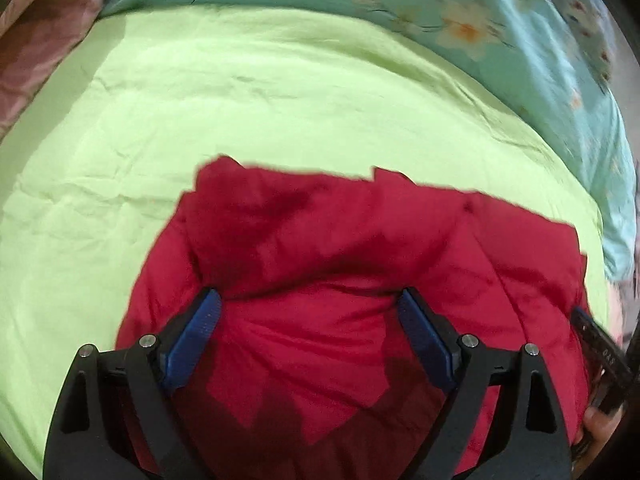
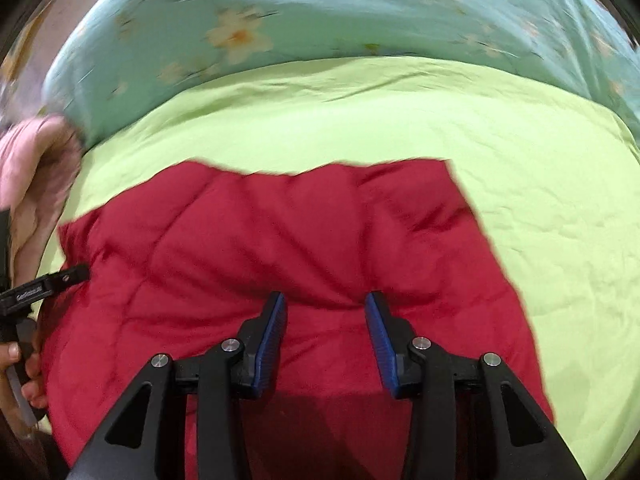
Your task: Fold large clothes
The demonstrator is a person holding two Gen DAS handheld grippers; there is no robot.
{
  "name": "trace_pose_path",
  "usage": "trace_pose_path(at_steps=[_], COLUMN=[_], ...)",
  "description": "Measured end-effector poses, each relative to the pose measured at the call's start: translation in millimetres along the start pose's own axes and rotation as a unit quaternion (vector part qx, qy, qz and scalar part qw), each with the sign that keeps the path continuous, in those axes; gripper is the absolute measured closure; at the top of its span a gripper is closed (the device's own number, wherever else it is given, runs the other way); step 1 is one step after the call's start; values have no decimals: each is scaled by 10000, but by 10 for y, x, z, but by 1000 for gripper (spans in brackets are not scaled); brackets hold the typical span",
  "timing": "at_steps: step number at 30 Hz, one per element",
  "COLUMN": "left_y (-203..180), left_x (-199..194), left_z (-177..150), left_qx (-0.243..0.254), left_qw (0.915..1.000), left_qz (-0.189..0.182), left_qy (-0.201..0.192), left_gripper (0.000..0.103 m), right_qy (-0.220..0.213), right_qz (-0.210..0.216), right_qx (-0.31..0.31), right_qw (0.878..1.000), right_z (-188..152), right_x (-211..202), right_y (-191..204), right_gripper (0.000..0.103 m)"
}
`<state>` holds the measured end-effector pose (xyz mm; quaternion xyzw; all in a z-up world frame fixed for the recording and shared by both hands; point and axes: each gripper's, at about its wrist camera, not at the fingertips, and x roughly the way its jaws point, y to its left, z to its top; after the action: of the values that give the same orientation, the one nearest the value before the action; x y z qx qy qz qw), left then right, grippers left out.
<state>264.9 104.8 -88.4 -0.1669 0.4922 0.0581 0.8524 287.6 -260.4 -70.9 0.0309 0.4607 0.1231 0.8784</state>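
Observation:
A red quilted jacket (image 1: 340, 248) lies on a lime green sheet (image 1: 240, 100). It also shows in the right wrist view (image 2: 260, 240), lying mostly flat with a straight far edge. My left gripper (image 1: 310, 296) is wide open just above the jacket, near a bunched fold, holding nothing. My right gripper (image 2: 325, 300) is open, its jaws closer together, hovering over the jacket's near part, holding nothing. The right gripper's body shows at the right edge of the left wrist view (image 1: 600, 360). The left gripper shows at the left edge of the right wrist view (image 2: 44, 288).
A teal floral quilt (image 1: 400, 0) borders the green sheet (image 2: 520, 140) at the far side and shows in the right wrist view too (image 2: 320, 12). A pink cloth (image 2: 36, 168) lies at the left, and a pinkish cloth (image 1: 44, 32) at the far left.

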Motion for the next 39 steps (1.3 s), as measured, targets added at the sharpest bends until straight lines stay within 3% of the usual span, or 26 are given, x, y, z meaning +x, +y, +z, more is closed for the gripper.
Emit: trace_pose_path(at_steps=[7, 9, 11, 14, 17, 20, 24, 26, 29, 33, 39], left_y=[151, 186, 242, 306, 396, 478, 752, 853, 873, 522, 64], left_x=[104, 98, 87, 68, 23, -131, -390, -516, -751, -936, -1290], left_z=[-17, -28, -33, -40, -22, -55, -122, -161, -319, -508, -1111], left_qx=[-268, -359, -450, -559, -753, -909, -1161, -1197, -1014, -457, 415], left_qw=[9996, 9994, 9990, 9983, 9966, 9945, 9919, 9911, 9927, 9962, 9956], left_qz=[43, 12, 2, 136, 292, 369, 198, 132, -98, -271, -449], left_qy=[14, -26, -55, -121, -190, -365, -486, -575, -651, -695, -703], left_gripper=[10, 10, 10, 10, 10, 10, 10, 10, 10, 10, 10], right_qy=[-100, -109, -136, -123, -120, -126, -243, -345, -573, -821, -943], right_qz=[133, 176, 118, 194, 295, 94, -129, -455, -350, -80, 364], right_qx=[583, 803, 1052, 1457, 1652, 1577, 1672, 1573, 1441, 1078, 454], right_qw=[9982, 9966, 9943, 9891, 9857, 9874, 9855, 9859, 9873, 9907, 9938], right_z=[27, 50, 39, -3, -30, -22, -81, -133, -231, -445, -835], right_x=[137, 171, 178, 186, 181, 140, -83, -272, -524, -912, -1311], right_y=[-268, -369, -475, -644, -722, -661, -728, -737, -739, -567, -125], right_gripper=[62, 69, 89, 103, 103, 103, 103, 83, 76, 75, 66])
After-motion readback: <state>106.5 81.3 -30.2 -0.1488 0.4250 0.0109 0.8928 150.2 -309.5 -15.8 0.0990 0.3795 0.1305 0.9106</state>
